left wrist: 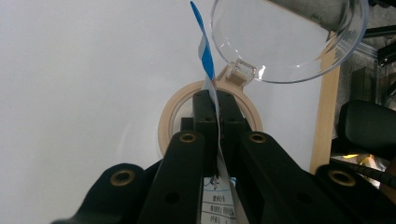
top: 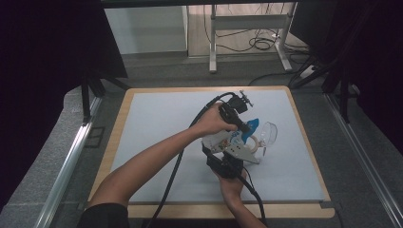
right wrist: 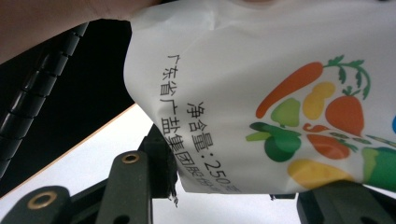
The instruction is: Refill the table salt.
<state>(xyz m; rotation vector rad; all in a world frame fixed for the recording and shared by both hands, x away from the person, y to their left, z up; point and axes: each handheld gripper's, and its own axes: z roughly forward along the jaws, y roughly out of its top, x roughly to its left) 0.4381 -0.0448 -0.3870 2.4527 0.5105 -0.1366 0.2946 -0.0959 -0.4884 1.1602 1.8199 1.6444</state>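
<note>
One bag (top: 227,138), white with blue top edge and printed vegetables; one clear round container (top: 269,131) with a hinged tan ring lid (top: 253,142); two grippers.

Left gripper (top: 244,127): forearm comes in from bottom left across the surface (top: 157,118), hand wrapped on the handle, jaws pointing right and down. Jaws fully closed, pinching the bag's thin top edge (left wrist: 215,100); the blue strip runs up out of the jaws in the left gripper view. Tan ring lies flat on the surface just past the jaw tips, clear container (left wrist: 285,42) just beyond it, joined at a small hinge.

Right gripper (top: 225,164): hand enters from the bottom edge, gripper pointing away from the person, directly under the left one. Jaws part open, standing on either side of the bag's lower end (right wrist: 261,107); right gripper view has the bag's printed face hanging between and over them. Cannot tell whether the pads actually press on it.

Bag sits mid-surface, right of centre, stretched between both grippers, just beside the container.
</note>
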